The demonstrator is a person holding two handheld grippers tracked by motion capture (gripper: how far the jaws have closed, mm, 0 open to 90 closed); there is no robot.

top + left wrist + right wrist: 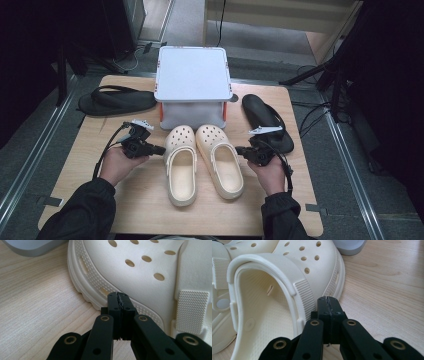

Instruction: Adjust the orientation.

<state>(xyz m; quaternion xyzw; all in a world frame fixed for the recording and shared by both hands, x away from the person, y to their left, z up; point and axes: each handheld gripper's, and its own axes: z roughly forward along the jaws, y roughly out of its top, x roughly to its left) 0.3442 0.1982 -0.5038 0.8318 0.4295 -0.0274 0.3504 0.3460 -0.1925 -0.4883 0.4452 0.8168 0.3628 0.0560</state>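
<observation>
- High view: a pale wood-grain table (150,210) with rounded corners stands on grey carpet, dark stands around it. A grey, square, lidded box (193,75) with orange clips sits at the far middle. Two cream foam clogs, the left clog (180,165) and the right clog (220,160), lie side by side in front of it, toes toward the box, uppers pierced with round holes. A black flip-flop (116,101) lies at far left, another black sandal (267,120) at far right. The left gripper (159,149) points at the left clog's outer side; the right gripper (239,150) points at the right clog's outer side.
- Left gripper view: the black jaws are pressed together with nothing between them, their tip just beside the clog's stippled, ribbed sole rim; whether they touch is unclear.
- Right gripper view: the jaws are likewise together and empty, close against the right clog's textured strap hinge and smooth curved collar.
</observation>
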